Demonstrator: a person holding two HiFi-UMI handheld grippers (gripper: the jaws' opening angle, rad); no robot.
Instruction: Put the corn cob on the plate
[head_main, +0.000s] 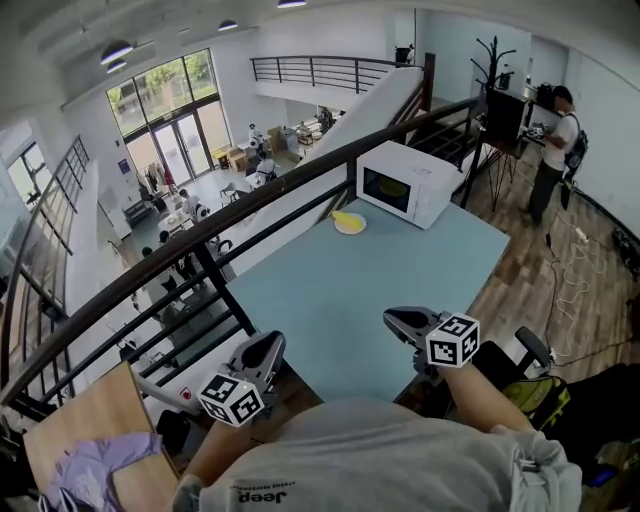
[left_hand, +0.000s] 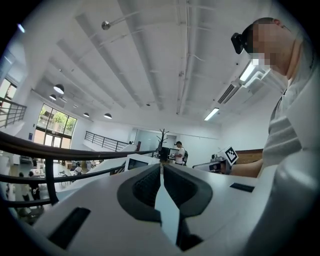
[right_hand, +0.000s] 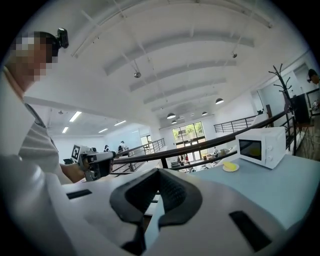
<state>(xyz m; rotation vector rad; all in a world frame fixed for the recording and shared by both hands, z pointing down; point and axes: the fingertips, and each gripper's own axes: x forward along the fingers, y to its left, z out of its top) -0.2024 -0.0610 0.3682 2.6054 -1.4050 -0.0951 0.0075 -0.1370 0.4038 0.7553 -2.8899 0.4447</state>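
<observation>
- Left gripper (left_hand: 161, 168): my jaws are pressed together along their whole length, with nothing between them.
- Right gripper (right_hand: 159, 175): these jaws are together too and hold nothing.
- I hold both grippers at the near edge of the light blue table (head_main: 380, 290). The left is out past the table's left corner and the right is over the near edge. They are well apart from each other, and each one's marker cube faces up.
- Neither pair of fingers touches the table or anything on it.
- Corn cob (right_hand: 229, 165): a yellow piece lying on the plate (right_hand: 233, 170), far ahead of my right fingers and a little to their right, at the table's far edge. It is well apart from both grippers.
- Microwave (head_main: 410, 182): white, door shut. It stands just beyond the plate to its right, at the far end of the table.
- Dark railing (head_main: 300, 170): runs along the table's left side, past my left fingers, with the open hall below it.
- Person (head_main: 555, 150): standing far off to the right of my right fingers, near a coat rack (head_main: 492, 50).
</observation>
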